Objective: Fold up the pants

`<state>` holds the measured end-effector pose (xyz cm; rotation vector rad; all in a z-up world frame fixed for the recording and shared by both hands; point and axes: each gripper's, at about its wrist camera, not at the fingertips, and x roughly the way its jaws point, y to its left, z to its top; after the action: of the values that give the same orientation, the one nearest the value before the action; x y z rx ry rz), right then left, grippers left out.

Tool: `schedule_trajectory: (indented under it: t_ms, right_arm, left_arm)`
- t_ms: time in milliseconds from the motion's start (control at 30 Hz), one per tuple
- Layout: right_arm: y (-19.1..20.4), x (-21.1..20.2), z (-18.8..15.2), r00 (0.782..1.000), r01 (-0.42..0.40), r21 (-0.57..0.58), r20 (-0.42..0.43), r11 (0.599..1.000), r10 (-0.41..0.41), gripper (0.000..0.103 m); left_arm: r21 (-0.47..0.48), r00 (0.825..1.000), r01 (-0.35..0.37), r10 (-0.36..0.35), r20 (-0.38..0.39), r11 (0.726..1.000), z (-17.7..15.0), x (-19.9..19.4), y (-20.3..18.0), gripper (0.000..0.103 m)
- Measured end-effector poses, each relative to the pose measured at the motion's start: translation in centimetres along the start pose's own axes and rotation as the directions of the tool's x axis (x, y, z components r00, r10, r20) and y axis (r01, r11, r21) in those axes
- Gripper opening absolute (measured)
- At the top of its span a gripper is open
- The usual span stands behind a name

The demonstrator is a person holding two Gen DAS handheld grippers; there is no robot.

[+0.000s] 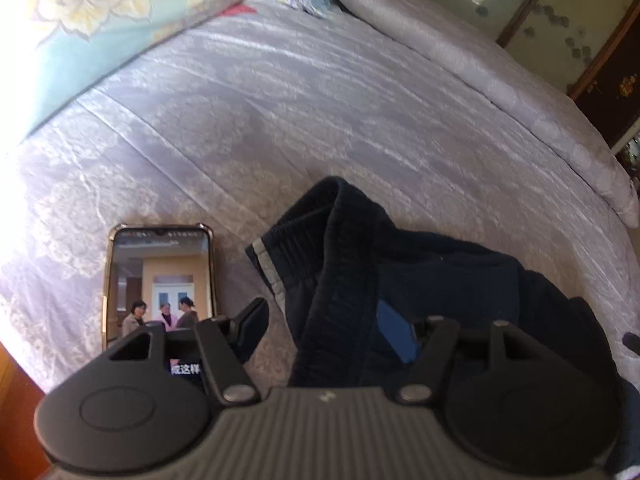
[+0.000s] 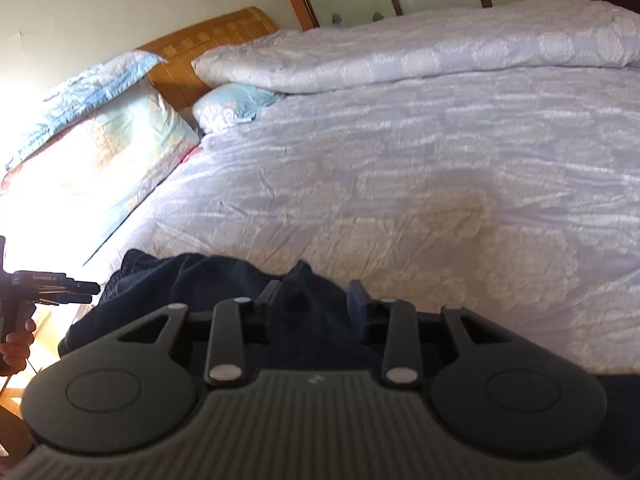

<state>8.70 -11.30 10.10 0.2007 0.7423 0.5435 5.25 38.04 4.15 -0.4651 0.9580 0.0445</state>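
Observation:
Dark navy pants lie bunched on the lavender bedspread, with the elastic waistband raised and a grey stripe at its left edge. My left gripper is open; the waistband fold runs between its jaws, left finger clear of the cloth, right finger mostly hidden by fabric. In the right wrist view the pants fill the space in front of my right gripper. Its jaws stand apart with cloth bulging between them; I cannot tell if they pinch it. The left gripper shows at the far left.
A phone with a lit screen lies on the bedspread left of the pants. Pillows and a wooden headboard are at the head. A folded quilt runs along the far side. Wardrobe doors stand beyond.

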Motion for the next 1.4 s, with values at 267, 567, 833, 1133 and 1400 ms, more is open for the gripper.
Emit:
schedule_trajectory:
  t_ms: [267,567,833,1133,1400]
  right_arm:
    - [-0.2,2.1,0.7,0.996,0.085,-0.012,-0.035,0.996,-0.086,0.047]
    - [0.0,6.8,0.7,0.986,0.007,-0.093,-0.165,0.996,-0.023,0.05]
    - [1.2,6.5,1.8,0.995,0.04,-0.16,-0.083,0.986,-0.054,0.007]
    - [0.0,9.2,0.0,0.982,0.158,-0.12,-0.084,0.98,-0.168,0.041]
    - [5.0,2.4,-0.2,0.994,-0.103,-0.172,0.017,0.98,0.107,0.044]
  left_arm:
    - [0.197,1.0,-0.029,0.029,0.0,0.98,-0.9,-0.1,-2.0,0.04]
    - [0.252,0.986,-0.097,0.058,0.158,0.963,0.9,-3.8,-4.9,0.039]
    - [0.234,0.971,-0.172,0.125,0.202,0.957,7.0,2.0,-6.8,0.039]
    - [0.294,0.945,-0.326,0.311,0.097,0.898,6.0,6.8,-6.6,0.056]
    - [-0.009,0.972,-0.186,0.186,0.147,0.982,3.7,-3.6,-2.7,0.064]
